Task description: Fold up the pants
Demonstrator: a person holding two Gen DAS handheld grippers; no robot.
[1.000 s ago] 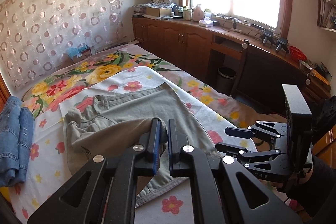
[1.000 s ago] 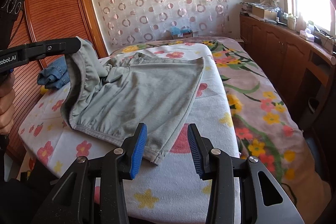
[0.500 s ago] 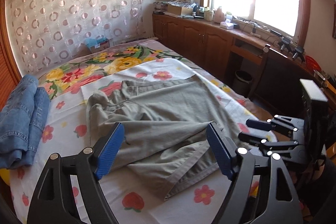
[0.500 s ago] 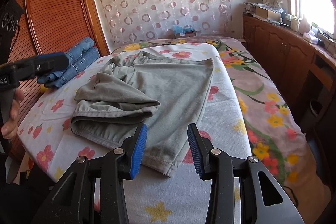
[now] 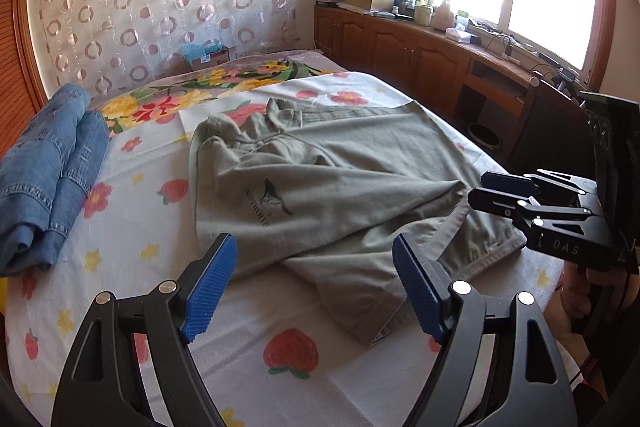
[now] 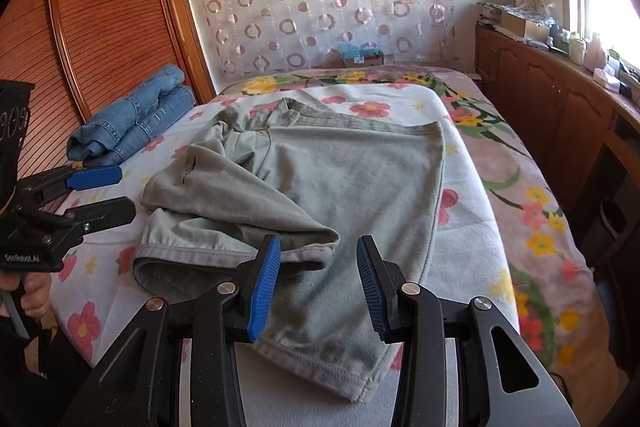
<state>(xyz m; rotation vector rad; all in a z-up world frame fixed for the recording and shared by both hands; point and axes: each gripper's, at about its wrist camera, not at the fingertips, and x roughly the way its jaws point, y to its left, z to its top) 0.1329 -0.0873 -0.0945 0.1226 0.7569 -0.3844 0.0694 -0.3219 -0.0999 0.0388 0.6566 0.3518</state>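
Grey-green pants [image 5: 332,183] lie on the flowered bedspread [image 5: 132,267], one leg folded loosely across the other. They also show in the right wrist view [image 6: 328,179]. My left gripper [image 5: 312,283] is open and empty, just short of the near fold. It also shows in the right wrist view [image 6: 104,193] at the left, beside the cuff. My right gripper [image 6: 318,283] is open and empty over the near leg end. It also shows in the left wrist view [image 5: 496,189] at the right, by the hem.
Folded blue jeans [image 5: 44,171] lie on the bed's left side, seen also in the right wrist view [image 6: 132,123]. A wooden cabinet [image 5: 420,55] with clutter runs under the window on the right. A wooden wardrobe [image 6: 100,19] stands left. A small box [image 6: 360,57] sits at the headboard.
My left gripper opened and let go of the pant leg, which dropped folded onto the pants. The left gripper then drew back. My right gripper stayed open and nearly still.
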